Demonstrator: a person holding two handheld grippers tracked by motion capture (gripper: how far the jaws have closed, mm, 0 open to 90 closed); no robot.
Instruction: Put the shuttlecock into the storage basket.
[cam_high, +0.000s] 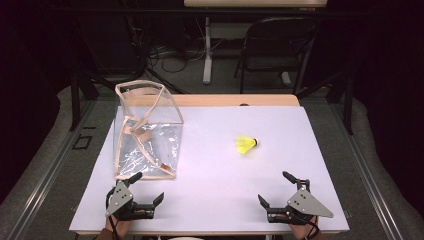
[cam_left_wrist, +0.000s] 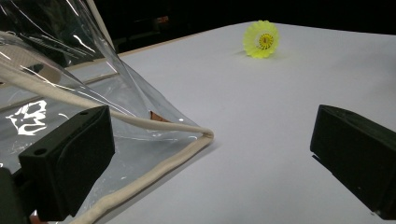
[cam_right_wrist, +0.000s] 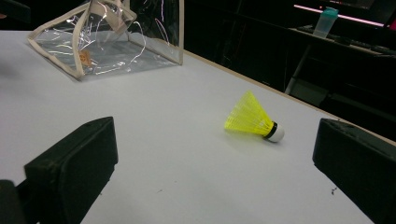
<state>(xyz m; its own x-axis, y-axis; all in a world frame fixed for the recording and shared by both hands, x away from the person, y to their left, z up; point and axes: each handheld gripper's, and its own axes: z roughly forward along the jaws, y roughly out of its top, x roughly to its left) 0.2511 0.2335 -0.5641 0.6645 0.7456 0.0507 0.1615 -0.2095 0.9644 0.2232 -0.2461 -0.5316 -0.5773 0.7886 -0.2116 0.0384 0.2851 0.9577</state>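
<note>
Clear bag (cam_left_wrist: 70, 84) (cream piping), yellow shuttlecock (cam_left_wrist: 261, 39), 2 jaws apart

L claw (cam_high: 147, 186) & R claw (cam_high: 274, 186) both wide open, low.

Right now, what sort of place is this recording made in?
Probably a lab or office workroom: a white-topped table for the work, a folding chair behind it, loose cables on the floor, and a desk with a bottle off to the side.

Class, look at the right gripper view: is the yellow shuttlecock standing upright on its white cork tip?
No, the shuttlecock lies on its side on the white table, its cork tip pointing sideways, apart from the clear bag.
</note>
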